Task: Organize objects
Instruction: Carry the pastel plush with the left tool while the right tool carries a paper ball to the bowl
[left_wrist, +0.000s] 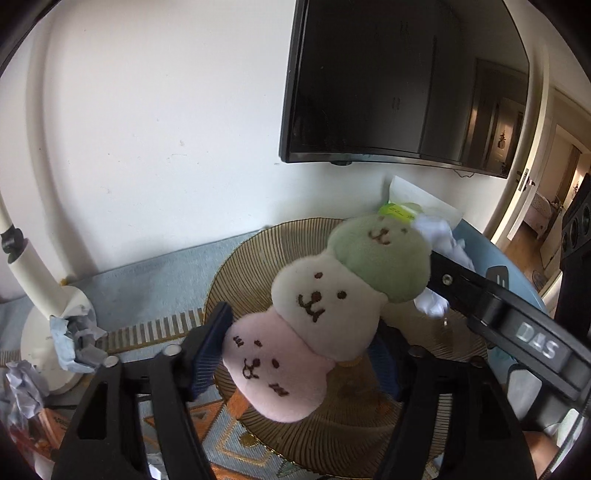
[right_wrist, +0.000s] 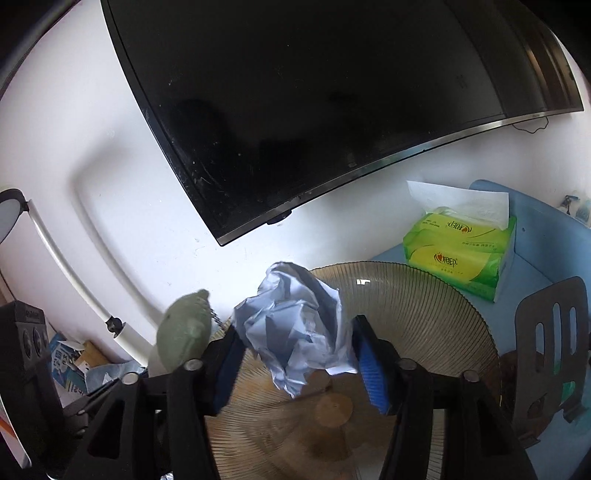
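Plush toy (left_wrist: 325, 317) between open left tongs (left_wrist: 295, 354), crumpled paper (right_wrist: 295, 332) between open right tongs (right_wrist: 295, 362), ribbed plate (right_wrist: 424, 306) beneath.

Both wrist views close, angled down, sharing ribbed plate (left_wrist: 258, 254).

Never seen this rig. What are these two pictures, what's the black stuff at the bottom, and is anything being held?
No robot here: a person holds a two-finger gripper in each hand, with a fisheye camera on each looking along its fingers. The black stuff is those fingers.

The left view shows the left gripper around a three-faced plush toy. The right view shows the right gripper around a crumpled paper ball. Both are over a ribbed glass plate. Both sets of jaws stand wide, and I can't tell whether the pads are gripping.

Nearby are a green tissue pack, a black spatula and a wall TV.
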